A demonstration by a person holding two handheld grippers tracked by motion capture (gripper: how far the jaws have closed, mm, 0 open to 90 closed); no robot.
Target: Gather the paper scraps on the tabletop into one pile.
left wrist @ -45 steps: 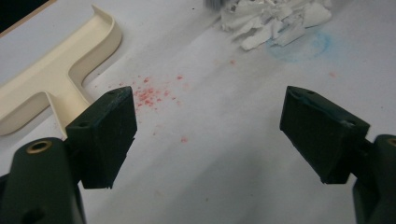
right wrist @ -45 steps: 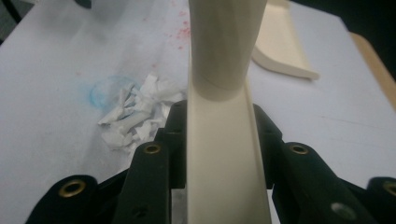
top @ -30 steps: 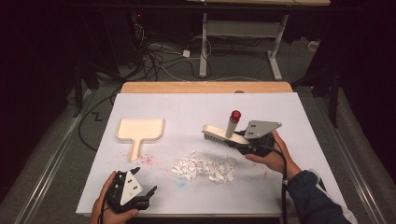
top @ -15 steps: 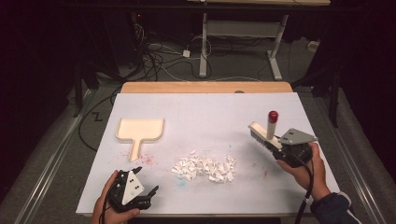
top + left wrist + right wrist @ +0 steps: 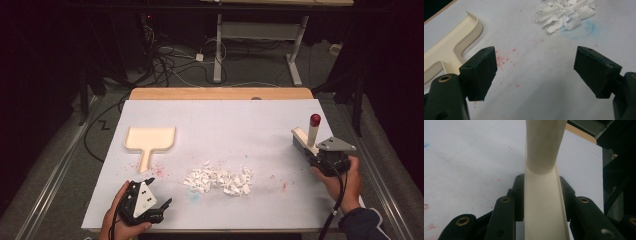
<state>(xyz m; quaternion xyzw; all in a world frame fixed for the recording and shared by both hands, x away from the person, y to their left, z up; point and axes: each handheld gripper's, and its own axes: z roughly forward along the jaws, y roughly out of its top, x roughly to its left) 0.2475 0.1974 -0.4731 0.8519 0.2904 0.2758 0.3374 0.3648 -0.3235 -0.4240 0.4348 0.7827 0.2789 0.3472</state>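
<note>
The right gripper (image 5: 316, 152) is at the right side of the table, held up by the person's right hand (image 5: 345, 180). Its two black jaws are squeezed tight on a small cream brush (image 5: 306, 138). The brush has a round handle with a red tip (image 5: 315, 119) that points up, and its dark bristles face toward the middle of the table. In the right gripper view the cream brush (image 5: 544, 190) sits right between the jaws, and both jaws touch its sides.

The left gripper (image 5: 160, 207) is at the near left of the table, in the person's left hand (image 5: 117, 222). Its jaws are spread wide apart with nothing in them. In the left gripper view the white table cover (image 5: 544, 82) shows between them, with little red specks (image 5: 505, 58) on it.

A pile of torn white paper bits (image 5: 218, 178) lies near the middle of the table, between the two grippers. A faint blue mark (image 5: 576, 31) is just beside it.

A cream dustpan (image 5: 148, 141) lies flat on the left part of the table, its handle pointing toward the person. It is well apart from the brush.

The table has a wooden edge (image 5: 220, 93) at the far side. Cables (image 5: 170, 60) lie on the floor behind it.
</note>
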